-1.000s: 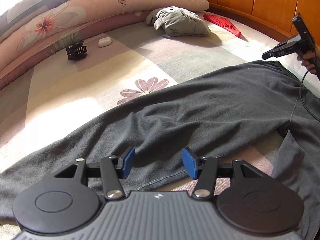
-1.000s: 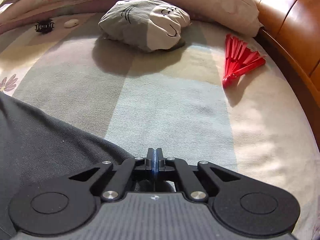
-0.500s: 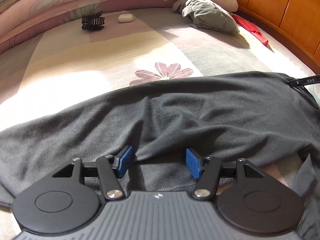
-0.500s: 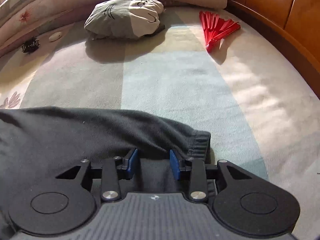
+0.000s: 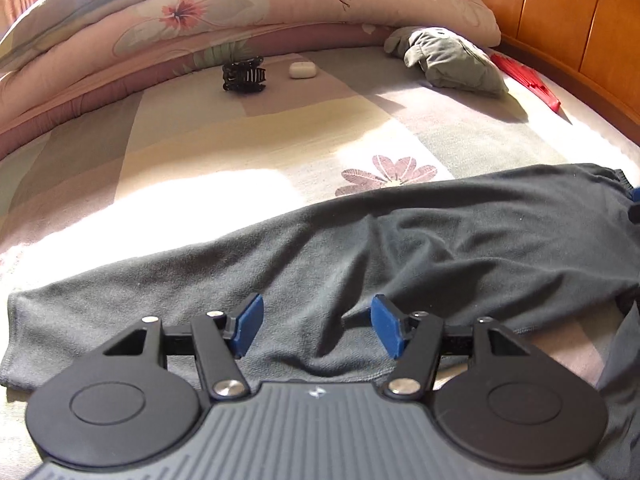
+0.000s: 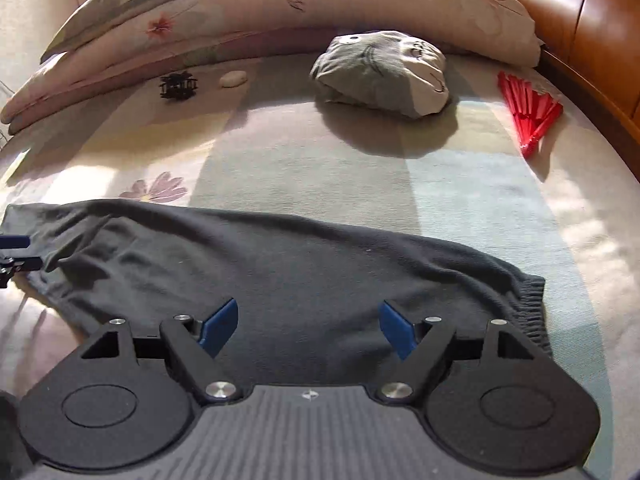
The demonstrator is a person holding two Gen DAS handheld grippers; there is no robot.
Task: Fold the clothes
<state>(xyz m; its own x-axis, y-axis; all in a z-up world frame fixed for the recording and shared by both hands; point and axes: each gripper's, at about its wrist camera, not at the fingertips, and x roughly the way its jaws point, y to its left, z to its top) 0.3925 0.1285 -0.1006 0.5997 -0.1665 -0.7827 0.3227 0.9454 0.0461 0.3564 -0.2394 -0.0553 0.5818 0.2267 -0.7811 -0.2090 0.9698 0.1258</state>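
Both tongs stand over the dark grey trousers (image 5: 400, 248) with nothing pinched between their blue pads. Of the two, the right gripper (image 6: 308, 330) has just been opening and now gapes wide above the cloth near the ribbed elastic hem (image 6: 530, 308); the fabric lies flat beneath it, not clamped. Across the garment, the left gripper (image 5: 316, 330) is spread about halfway, hanging over a raised ridge of cloth close to the near edge, its pads clear of it. Judging by that, the trousers have been laid out long across the bed sheet (image 5: 240, 140) so each end can be picked up and brought over for the fold.

Outward from the trousers, toward the headboard (image 6: 580, 20), lie things that play no part: a grey printed cushion (image 6: 384, 72) well beyond the cloth, a red folding fan (image 6: 528, 108) beyond the hem end near the wooden rail, and a black hair claw (image 5: 244, 76) with a small white case (image 5: 303, 69) just beside it, well beyond the other end. Behind them a rolled floral quilt (image 5: 240, 12) runs along the bed. No basket, box or other container is in view, so nothing is held in one.
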